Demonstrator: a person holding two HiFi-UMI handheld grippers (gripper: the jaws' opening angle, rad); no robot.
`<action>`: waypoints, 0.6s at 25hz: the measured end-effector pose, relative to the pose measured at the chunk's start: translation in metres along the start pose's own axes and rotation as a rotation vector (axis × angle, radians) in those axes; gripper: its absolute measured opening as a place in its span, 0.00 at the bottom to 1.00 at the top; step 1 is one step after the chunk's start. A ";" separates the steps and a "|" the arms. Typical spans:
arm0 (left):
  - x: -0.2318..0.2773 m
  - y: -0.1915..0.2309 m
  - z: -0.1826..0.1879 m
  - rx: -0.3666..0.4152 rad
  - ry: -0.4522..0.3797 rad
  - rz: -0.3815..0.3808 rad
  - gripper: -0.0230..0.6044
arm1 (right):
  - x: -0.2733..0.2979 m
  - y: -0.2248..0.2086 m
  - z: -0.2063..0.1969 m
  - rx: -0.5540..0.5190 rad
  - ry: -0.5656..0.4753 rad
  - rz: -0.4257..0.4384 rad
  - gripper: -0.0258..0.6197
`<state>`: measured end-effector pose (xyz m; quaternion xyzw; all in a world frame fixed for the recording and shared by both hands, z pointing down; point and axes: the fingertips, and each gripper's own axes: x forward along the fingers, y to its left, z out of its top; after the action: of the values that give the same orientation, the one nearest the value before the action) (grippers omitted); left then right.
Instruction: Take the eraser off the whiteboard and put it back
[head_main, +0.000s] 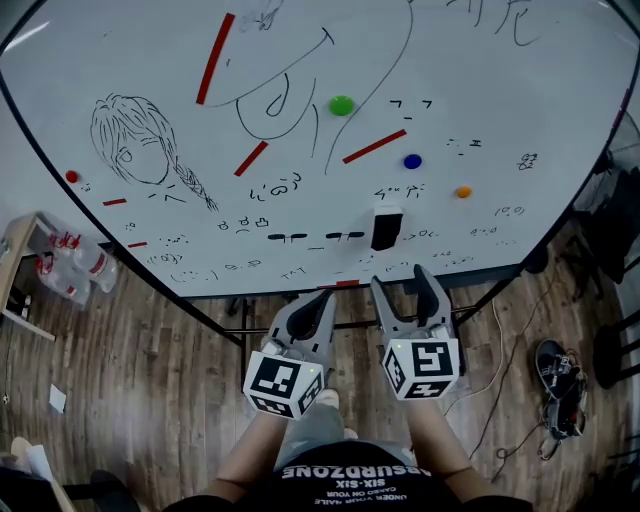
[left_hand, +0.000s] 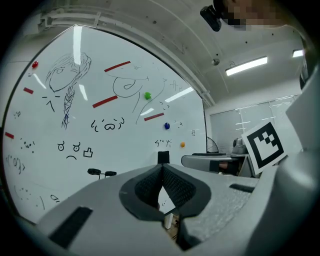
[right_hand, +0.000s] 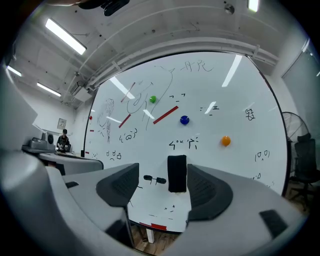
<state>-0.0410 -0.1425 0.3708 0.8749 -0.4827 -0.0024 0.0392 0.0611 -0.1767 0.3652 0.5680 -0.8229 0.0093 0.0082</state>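
The black, block-shaped eraser (head_main: 386, 228) sits upright low on the glossy whiteboard (head_main: 300, 60), among marker doodles (head_main: 140, 145). The right gripper (head_main: 402, 278) holds its grey jaws spread wide, with its ribbed dark pads short of the eraser. The left gripper (head_main: 322, 296) is closed on nothing, its pads meeting at the tips.

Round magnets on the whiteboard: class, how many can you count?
4. Green magnet near the whiteboard's middle; blue magnet lower right of it; orange magnet further lower right; red magnet near the left edge. The top is cropped, so more may be hidden.
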 end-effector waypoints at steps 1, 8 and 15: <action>0.004 0.003 0.000 -0.001 0.002 -0.003 0.05 | 0.006 -0.002 0.000 -0.001 0.002 -0.004 0.47; 0.030 0.018 0.001 -0.009 0.014 -0.029 0.05 | 0.038 -0.015 -0.005 -0.002 0.030 -0.034 0.47; 0.049 0.029 -0.004 -0.019 0.028 -0.046 0.05 | 0.064 -0.025 -0.017 -0.006 0.069 -0.057 0.47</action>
<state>-0.0390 -0.1992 0.3789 0.8853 -0.4619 0.0045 0.0545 0.0613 -0.2452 0.3843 0.5905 -0.8057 0.0264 0.0386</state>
